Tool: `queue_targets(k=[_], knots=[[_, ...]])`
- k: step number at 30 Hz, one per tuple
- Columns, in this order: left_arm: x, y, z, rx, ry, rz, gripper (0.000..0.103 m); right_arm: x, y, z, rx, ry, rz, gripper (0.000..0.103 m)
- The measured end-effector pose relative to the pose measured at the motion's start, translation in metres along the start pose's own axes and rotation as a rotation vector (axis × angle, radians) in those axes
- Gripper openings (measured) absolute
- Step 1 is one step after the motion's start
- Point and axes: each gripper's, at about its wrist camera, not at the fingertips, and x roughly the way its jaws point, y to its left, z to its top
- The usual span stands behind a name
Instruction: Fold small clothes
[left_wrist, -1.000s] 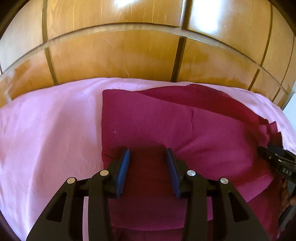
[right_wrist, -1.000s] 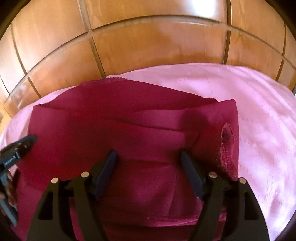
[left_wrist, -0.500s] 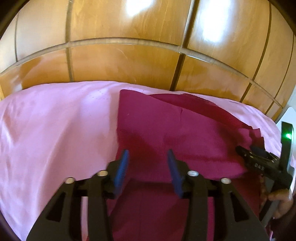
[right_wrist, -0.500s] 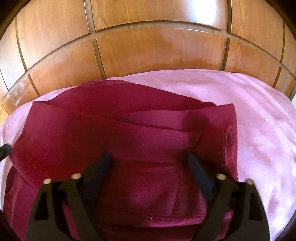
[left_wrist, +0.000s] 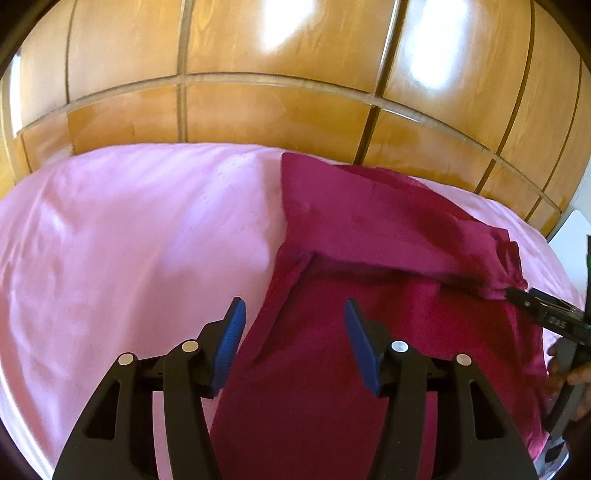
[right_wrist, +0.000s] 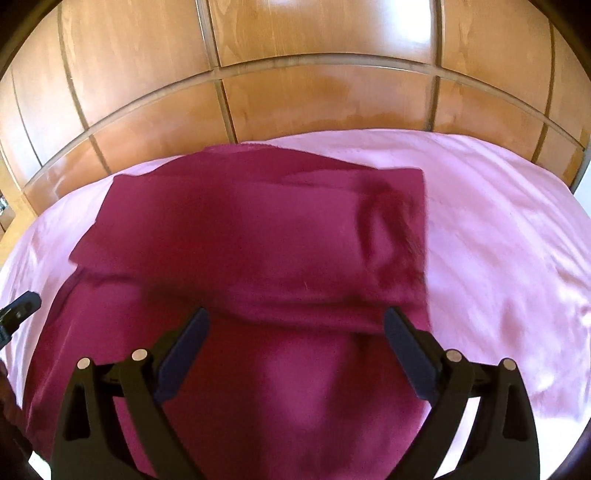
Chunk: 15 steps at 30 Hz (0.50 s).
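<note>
A dark red garment (left_wrist: 369, 280) lies on a pink sheet (left_wrist: 140, 236), its far part folded over toward me; it also shows in the right wrist view (right_wrist: 258, 240). My left gripper (left_wrist: 293, 314) is open and empty, above the garment's near left edge. My right gripper (right_wrist: 293, 325) is open wide and empty, its fingers straddling the folded edge. The right gripper's tip (left_wrist: 543, 314) shows at the right of the left wrist view, touching the fold's corner. The left gripper's tip (right_wrist: 18, 306) shows at the left of the right wrist view.
A glossy wooden panelled wall (left_wrist: 295, 103) rises right behind the bed; it also shows in the right wrist view (right_wrist: 314, 85). The pink sheet (right_wrist: 498, 240) stretches to the right of the garment and to the left in the left wrist view.
Both grippers have drawn back and up from the garment. Both have opened wider. The folded flap now lies flatter on the lower part of the garment.
</note>
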Motion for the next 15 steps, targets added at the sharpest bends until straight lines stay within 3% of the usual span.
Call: queue_targets(k=[9, 15], knots=[[-0.021, 0.029, -0.038, -0.026, 0.036, 0.017, 0.055, -0.036, -0.031, -0.052, 0.029, 0.078, -0.014, 0.095], [-0.042, 0.075, -0.067, -0.097, 0.114, -0.064, 0.054, -0.053, -0.045, -0.096, 0.086, 0.182, 0.093, 0.095]])
